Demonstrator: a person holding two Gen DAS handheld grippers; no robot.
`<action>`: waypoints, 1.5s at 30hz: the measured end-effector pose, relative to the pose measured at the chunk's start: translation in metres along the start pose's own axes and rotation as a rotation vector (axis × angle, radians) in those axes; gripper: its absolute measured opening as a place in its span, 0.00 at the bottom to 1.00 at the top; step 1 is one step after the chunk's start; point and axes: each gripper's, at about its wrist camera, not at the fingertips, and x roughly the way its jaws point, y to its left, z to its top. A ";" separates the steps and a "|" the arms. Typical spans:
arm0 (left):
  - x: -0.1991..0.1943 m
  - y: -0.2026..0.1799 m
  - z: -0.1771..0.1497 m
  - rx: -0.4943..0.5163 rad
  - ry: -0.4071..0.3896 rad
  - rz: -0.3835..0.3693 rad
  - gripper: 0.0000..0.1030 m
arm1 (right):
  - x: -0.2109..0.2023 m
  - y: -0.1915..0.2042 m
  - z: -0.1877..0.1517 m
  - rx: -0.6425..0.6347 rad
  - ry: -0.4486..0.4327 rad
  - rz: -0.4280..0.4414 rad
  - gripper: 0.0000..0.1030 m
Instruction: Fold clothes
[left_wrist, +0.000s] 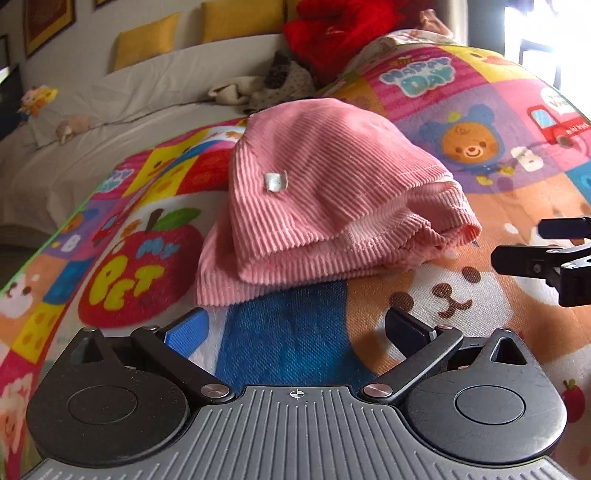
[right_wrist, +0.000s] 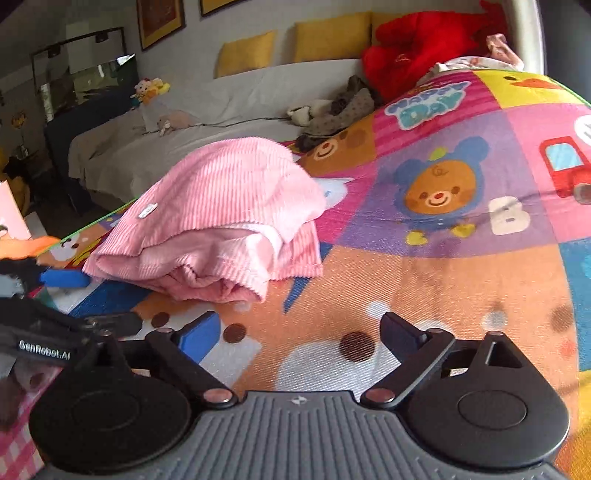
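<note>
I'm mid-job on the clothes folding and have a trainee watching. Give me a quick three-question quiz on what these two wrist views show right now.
1. True or false: the left gripper is shut on the pink corduroy garment.
2. Multiple choice: what lies directly under the garment? A) bare grey sheet B) the colourful cartoon play mat C) a wooden table.
3. Fill in: the small white label sits on the garment's ____ layer.

Key
1. False. Both the left gripper and the right gripper stand open over the mat, with nothing between their fingers; the garment lies folded in a bundle beyond them.
2. B.
3. Top.
</note>
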 end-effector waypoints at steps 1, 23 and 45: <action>-0.002 -0.001 -0.002 -0.032 0.005 0.011 1.00 | -0.001 -0.001 0.000 0.010 -0.011 -0.022 1.00; -0.002 -0.002 -0.006 -0.046 -0.017 0.019 1.00 | 0.009 0.003 -0.007 -0.012 0.081 -0.111 1.00; -0.002 -0.002 -0.006 -0.048 -0.018 0.017 1.00 | 0.007 -0.001 -0.007 0.015 0.068 -0.098 1.00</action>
